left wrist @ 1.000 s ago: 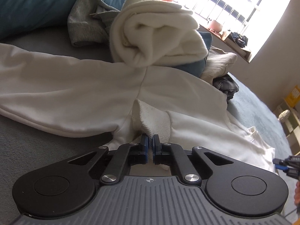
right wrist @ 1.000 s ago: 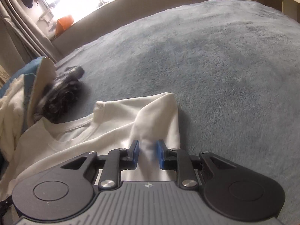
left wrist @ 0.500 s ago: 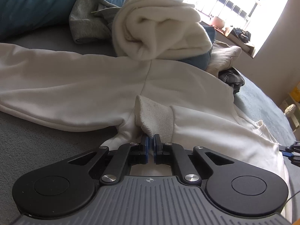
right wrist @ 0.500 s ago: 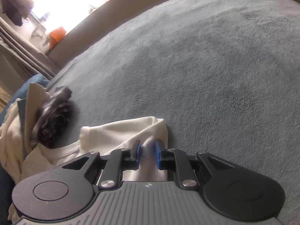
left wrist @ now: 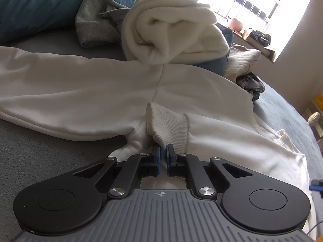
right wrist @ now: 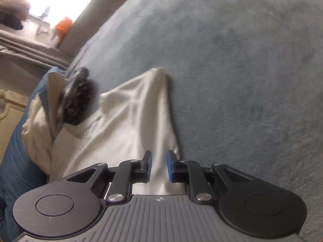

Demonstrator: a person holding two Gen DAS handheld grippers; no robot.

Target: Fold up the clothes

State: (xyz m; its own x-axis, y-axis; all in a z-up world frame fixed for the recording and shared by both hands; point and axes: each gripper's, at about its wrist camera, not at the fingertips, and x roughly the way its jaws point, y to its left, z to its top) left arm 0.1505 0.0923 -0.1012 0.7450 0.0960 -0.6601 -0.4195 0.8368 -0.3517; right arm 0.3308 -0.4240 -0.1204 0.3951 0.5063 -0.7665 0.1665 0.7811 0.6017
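Observation:
A white sweatshirt (left wrist: 101, 88) lies spread on the grey-blue bed, one sleeve stretched to the left. My left gripper (left wrist: 163, 148) is shut on the ribbed cuff (left wrist: 169, 127) of the other sleeve, which is folded over the body. In the right wrist view the same white sweatshirt (right wrist: 137, 121) runs from between my fingers up to a raised corner. My right gripper (right wrist: 159, 157) has its jaws a small gap apart with the white fabric between them; I cannot tell whether they grip it.
A pile of clothes sits behind the sweatshirt: a cream fleece (left wrist: 171, 28), a grey garment (left wrist: 92, 28), a blue pillow (left wrist: 40, 4) and a dark checked item (left wrist: 251, 85), also in the right wrist view (right wrist: 76, 100). Bare bed cover (right wrist: 242, 80) spreads right.
My right gripper has swung and lifted the sweatshirt's edge, so the fabric now stands up in a peak. My left gripper has kept hold of the cuff and shifted only slightly.

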